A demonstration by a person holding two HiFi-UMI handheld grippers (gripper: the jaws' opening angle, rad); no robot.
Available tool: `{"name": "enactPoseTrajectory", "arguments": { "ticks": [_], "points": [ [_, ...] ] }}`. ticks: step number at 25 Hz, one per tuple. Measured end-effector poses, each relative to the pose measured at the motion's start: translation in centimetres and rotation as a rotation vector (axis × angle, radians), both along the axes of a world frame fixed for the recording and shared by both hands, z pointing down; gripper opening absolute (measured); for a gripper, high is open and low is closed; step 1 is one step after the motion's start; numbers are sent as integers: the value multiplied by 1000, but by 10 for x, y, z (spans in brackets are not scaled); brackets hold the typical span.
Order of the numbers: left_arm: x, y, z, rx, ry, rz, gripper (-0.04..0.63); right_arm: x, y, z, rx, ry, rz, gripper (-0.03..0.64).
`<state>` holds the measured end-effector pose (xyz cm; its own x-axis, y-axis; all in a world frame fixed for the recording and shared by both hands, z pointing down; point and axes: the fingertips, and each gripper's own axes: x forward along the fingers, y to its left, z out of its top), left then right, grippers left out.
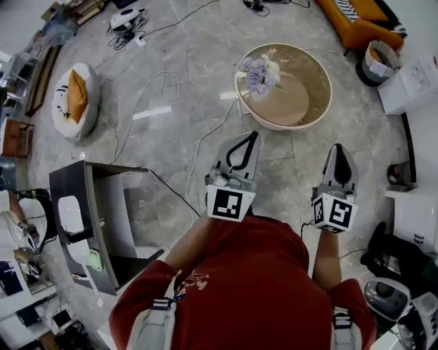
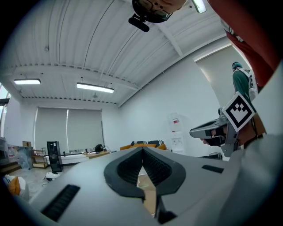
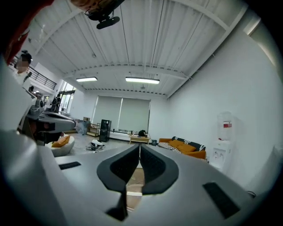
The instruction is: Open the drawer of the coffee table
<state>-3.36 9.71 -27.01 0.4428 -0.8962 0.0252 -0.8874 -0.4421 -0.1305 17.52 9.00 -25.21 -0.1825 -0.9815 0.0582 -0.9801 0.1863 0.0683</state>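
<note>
Nearest the camera, the person holds both tools out level. The left gripper has its jaws pressed together at the tips with nothing between them. The right gripper is closed the same way and just as empty (its own view shows the two ribbed pads meeting along one seam).

A thin cable trails over the marble floor at about 10 o'clock from the left gripper.

Beyond it stands the coffee table, round, with a pale rim and a wooden top. It lies at 12 o'clock from the left gripper and 11 o'clock from the right, well apart from both. A bunch of lilac flowers stands at the 9 o'clock side of its top. No drawer front or handle shows in any view, so where it sits on the table cannot be told.

Farthest off, at 1 o'clock past the table, is an orange sofa.

The step in hand looks like the approach. To do it well, the person should first find the drawer's face, bring one gripper down to it, and open the jaws before reaching the pull. The draw should run straight outward, so the table and its flowers stay put.
</note>
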Motion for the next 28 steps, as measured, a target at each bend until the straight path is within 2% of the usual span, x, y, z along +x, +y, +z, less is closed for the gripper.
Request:
{"name": "enactPoseTrajectory", "arguments": {
  "ticks": [5,9,14,21,26,28],
  "points": [
    [-42,-39,5,-47,14,67,14,-40,-20,4,-24,38,48,25],
    [-48,-60,5,-11,8,106,14,-51,-30,3,-20,29,76,25],
    [-50,-72,8,-15,15,110,14,-56,-44,-1,6,26,79,25],
    [-45,-76,22,-76,6,58,14,-46,-59,8,0,-2,45,25],
    [-30,-83,54,-18,-44,29,14,-28,-74,50,-8,-8,-5,25],
    [-23,-86,76,-23,-53,16,14,-23,-79,76,-27,-17,-36,25]
  ]
}}
